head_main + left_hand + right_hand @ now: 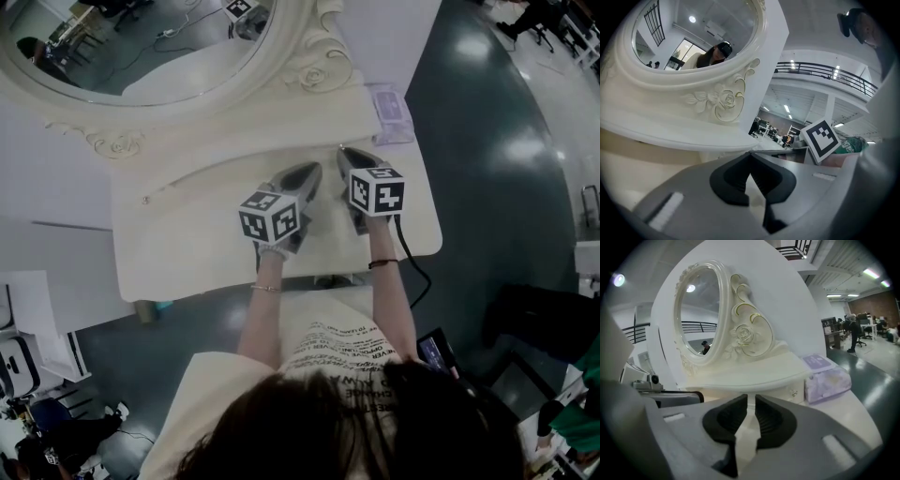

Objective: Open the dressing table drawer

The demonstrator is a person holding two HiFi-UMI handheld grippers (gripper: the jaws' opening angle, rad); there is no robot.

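Observation:
The cream dressing table [187, 244] carries an oval mirror [141, 37] in a carved frame. Both grippers hover over the table top, pointing toward the mirror base. My left gripper [314, 171] is shut, its tips [750, 154] meeting with nothing held. My right gripper [343, 152] stands beside it, its jaws a narrow slit apart [751, 397] and empty. In the right gripper view a small knob [793, 392] shows on the low front under the mirror shelf [754, 371]. The front of the table under the top is hidden in the head view.
A lilac tissue pack [389, 112] [825, 376] lies at the table's back right corner, just beyond the right gripper. The right gripper's cable [412, 262] hangs off the table's near edge. Dark floor surrounds the table, with office clutter at the lower left.

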